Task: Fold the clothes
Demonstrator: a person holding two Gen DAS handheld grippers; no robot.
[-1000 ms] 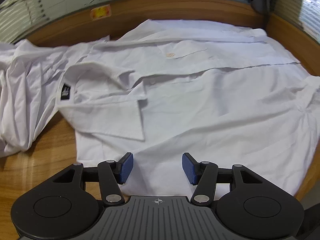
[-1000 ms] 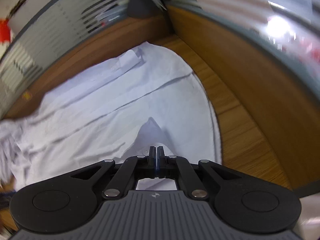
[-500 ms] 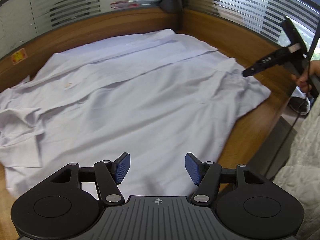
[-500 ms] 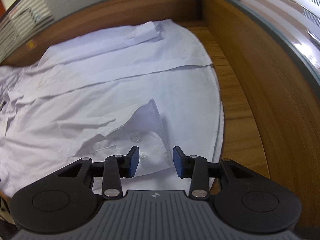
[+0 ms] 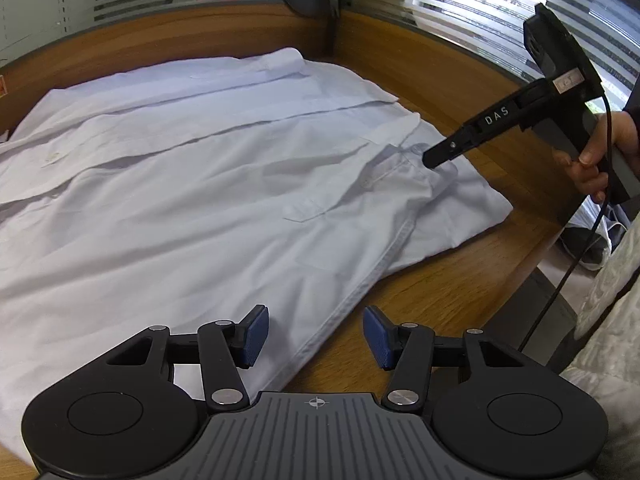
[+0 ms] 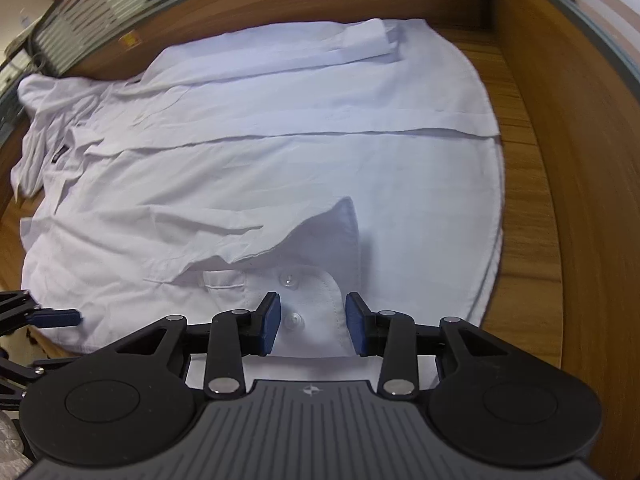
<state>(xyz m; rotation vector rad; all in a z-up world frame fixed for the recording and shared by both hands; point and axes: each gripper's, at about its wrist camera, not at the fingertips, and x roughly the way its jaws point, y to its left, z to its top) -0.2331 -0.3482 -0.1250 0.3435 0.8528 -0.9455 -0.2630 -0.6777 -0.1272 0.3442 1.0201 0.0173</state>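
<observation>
A white button-up shirt [image 5: 180,184] lies spread flat over the wooden desk, collar at the far left [image 6: 60,152]. My left gripper [image 5: 315,338] hovers over the shirt's near hem [image 5: 360,280]. Its jaws are closing, the hem lies beneath the gap, and the pads touch nothing. My right gripper [image 6: 313,322] stands open above the buttoned sleeve cuff [image 6: 304,300], which rests folded onto the shirt's body. In the left wrist view the right gripper [image 5: 432,158] points down at that cuff. The left gripper's blue fingertip [image 6: 56,317] shows at the right wrist view's left edge.
Bare desk wood [image 5: 440,292] shows beside the hem, and the desk's edge runs close on the right. Wooden partition walls [image 6: 560,120] close in the back and right side. A person's hand [image 5: 592,160] holds the right gripper's handle, with a black cable [image 5: 560,280] hanging down.
The right gripper went from shut to open, and the cuff now lies loose on the shirt. The left gripper swept from the collar end to the hem end.
</observation>
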